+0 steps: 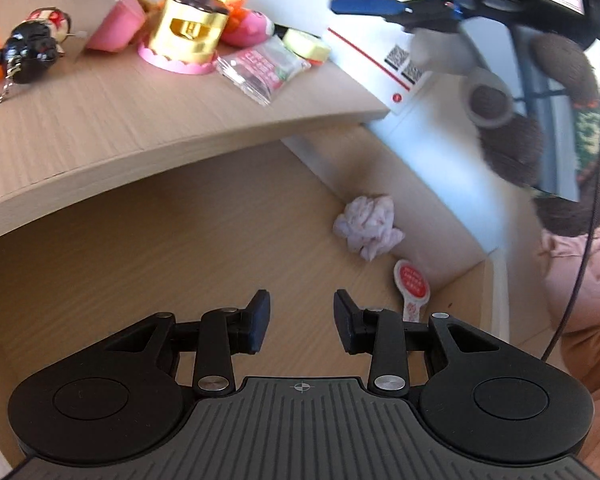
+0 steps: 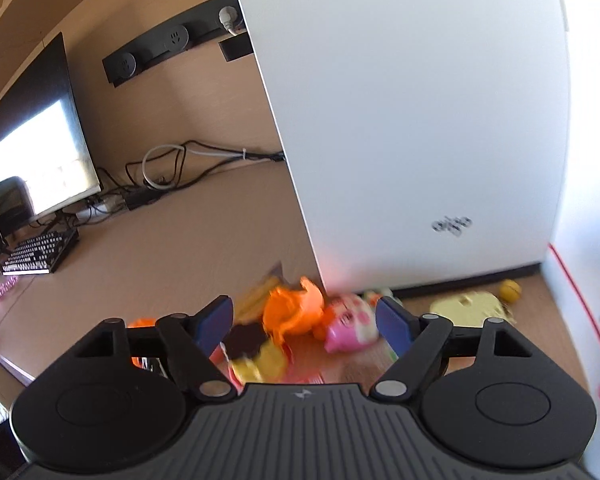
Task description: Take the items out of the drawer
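Our left tongs hang apart and empty over the open light-wood drawer, where a crumpled pale-pink wrapper lies far right. Our right tongs stand wide apart, gripping nothing, above blurred toys on the beige surface.
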### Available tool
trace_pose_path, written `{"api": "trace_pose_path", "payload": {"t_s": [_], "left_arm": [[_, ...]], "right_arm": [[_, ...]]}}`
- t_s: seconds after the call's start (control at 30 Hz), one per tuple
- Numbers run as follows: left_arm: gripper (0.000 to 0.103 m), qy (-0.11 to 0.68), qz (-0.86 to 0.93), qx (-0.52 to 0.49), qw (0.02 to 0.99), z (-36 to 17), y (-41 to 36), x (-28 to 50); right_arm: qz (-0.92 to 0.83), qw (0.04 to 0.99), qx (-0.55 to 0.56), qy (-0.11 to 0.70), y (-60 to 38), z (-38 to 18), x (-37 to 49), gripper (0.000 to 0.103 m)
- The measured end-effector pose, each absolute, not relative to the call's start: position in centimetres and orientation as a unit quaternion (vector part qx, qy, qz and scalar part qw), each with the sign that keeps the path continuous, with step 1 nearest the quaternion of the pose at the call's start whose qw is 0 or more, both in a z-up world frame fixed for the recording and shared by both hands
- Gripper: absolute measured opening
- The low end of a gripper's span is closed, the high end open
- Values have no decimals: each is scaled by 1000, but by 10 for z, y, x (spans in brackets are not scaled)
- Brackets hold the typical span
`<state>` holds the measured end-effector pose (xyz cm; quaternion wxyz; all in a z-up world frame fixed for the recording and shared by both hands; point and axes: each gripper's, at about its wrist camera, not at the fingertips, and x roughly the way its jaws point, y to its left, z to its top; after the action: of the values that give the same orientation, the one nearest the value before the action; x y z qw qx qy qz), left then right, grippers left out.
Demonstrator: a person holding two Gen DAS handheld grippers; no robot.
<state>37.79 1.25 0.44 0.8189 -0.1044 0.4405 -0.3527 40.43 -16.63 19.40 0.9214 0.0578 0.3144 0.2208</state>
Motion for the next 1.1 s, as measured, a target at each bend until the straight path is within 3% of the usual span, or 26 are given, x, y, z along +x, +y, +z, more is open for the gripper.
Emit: {"api": "trace_pose_path", "payload": {"t_s": [0.13,0.5,0.87,1.1], "left_arm": [[38,442,-350,-79,822,6,9,375],[38,498,-394,-23,773,-9,-43,391],[38,576,-462,-16,674,-45,-150,445],[30,576,-481,0,661,-47,-178,432]], "right_arm": [[175,932,38,315,-189,188,377,87],[110,913,11,392,-255,127,308,88],[129,936,89,316,-286,155,295,88],[136,940,94,300,-293,154,291,88]]}}
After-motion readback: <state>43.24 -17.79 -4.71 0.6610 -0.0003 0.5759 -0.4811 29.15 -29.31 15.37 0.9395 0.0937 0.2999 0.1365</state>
